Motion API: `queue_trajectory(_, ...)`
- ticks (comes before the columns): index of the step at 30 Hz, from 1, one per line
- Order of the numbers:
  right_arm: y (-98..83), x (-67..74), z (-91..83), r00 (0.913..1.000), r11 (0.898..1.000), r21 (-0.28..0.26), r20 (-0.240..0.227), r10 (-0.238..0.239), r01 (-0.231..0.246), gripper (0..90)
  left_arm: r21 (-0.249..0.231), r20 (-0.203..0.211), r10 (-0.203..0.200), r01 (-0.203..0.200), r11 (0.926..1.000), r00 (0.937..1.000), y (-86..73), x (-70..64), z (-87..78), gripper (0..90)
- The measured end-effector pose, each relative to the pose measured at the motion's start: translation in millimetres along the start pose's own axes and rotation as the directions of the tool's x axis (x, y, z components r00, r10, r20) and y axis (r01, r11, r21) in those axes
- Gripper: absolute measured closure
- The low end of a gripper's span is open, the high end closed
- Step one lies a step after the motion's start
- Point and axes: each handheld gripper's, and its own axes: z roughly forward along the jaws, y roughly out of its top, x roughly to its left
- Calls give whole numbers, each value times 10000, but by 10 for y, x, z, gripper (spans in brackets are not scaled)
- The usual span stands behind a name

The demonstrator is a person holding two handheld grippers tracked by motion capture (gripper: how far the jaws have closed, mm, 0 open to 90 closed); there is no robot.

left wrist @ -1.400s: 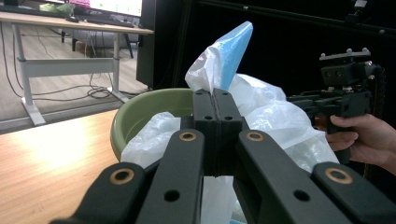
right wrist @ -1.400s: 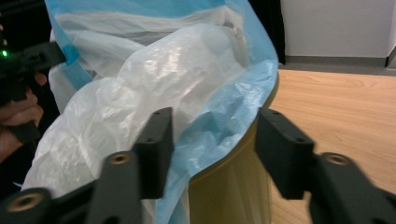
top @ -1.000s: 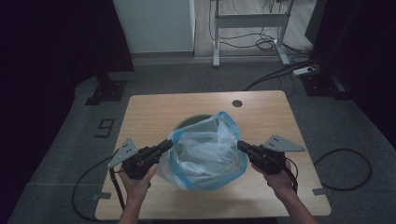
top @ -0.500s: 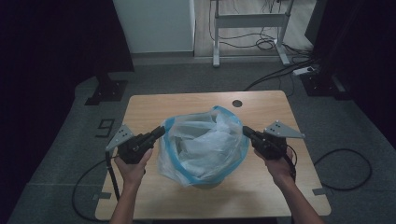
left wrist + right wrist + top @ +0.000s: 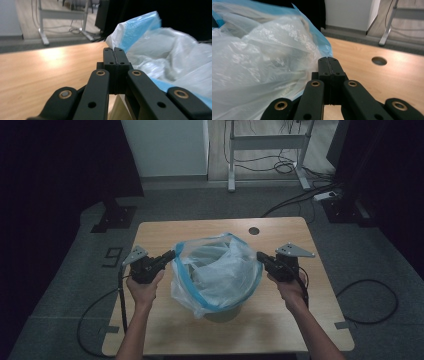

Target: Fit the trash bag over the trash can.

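Observation:
A clear plastic bag (image 5: 220, 270) with a blue rim hangs open over the middle of the wooden table (image 5: 280, 330). Its mouth is stretched between my two grippers. My left gripper (image 5: 172, 254) is shut on the rim's left side, and my right gripper (image 5: 259, 255) is shut on the rim's right side. In the left gripper view the black jaws (image 5: 114, 53) are pressed together, with the blue-edged bag (image 5: 162, 55) bulging to their right. In the right gripper view the shut gripper (image 5: 329, 62) sits against the crinkled bag (image 5: 262, 55) on its left. A dark bin (image 5: 225, 312) shows under the bag, mostly hidden.
A round cable hole (image 5: 254, 230) sits near the table's far edge. Cables trail off both grippers onto the grey floor. Beyond the table stand a white cabinet (image 5: 165, 145) and a metal desk frame (image 5: 265, 150). Bare wood lies on both sides of the bag.
Both grippers have moved away from the person with the bag's rim. The bag's mouth is now wider and covers the bin's rim that showed earlier.

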Motion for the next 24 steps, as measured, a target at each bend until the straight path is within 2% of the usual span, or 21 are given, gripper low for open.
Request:
queue_trajectory(1, -42, -30, 54, 9999, 9998, 147, -67, 119, -118, 888, 255, -92, -99, 101, 9996, 9999, -46, 39, 48, 898)
queue_trajectory(7, -129, -67, 144, 9996, 9991, 324, -108, 263, -260, 888, 533, -93, -284, 288, 9982, 9996, -146, 92, 135, 898)
queue_trajectory(12, -182, -66, 189, 9995, 9988, 421, -170, 260, -252, 888, 828, -139, -365, 375, 9959, 9992, -170, 109, 196, 898)
queue_trajectory(13, -208, -60, 218, 9994, 9983, 528, -229, 266, -254, 888, 1204, -239, -460, 486, 9915, 9987, -199, 127, 258, 898)
queue_trajectory(14, -208, -60, 218, 9994, 9983, 528, -229, 266, -254, 888, 1204, -239, -460, 486, 9915, 9987, -199, 127, 258, 898)
queue_trajectory(16, -255, -48, 254, 9989, 9972, 684, -333, 340, -316, 888, 1701, -323, -494, 542, 9839, 9983, -260, 128, 320, 898)
queue_trajectory(18, -273, -44, 266, 9988, 9965, 786, -374, 321, -291, 889, 1813, -339, -528, 581, 9817, 9980, -277, 130, 335, 898)
queue_trajectory(19, -315, -39, 295, 9986, 9943, 1037, -442, 294, -247, 889, 2056, -393, -654, 721, 9760, 9971, -331, 142, 367, 898)
queue_trajectory(24, -387, -41, 304, 9983, 9931, 1136, -480, 335, -279, 889, 2291, -365, -615, 682, 9710, 9974, -398, 132, 361, 898)
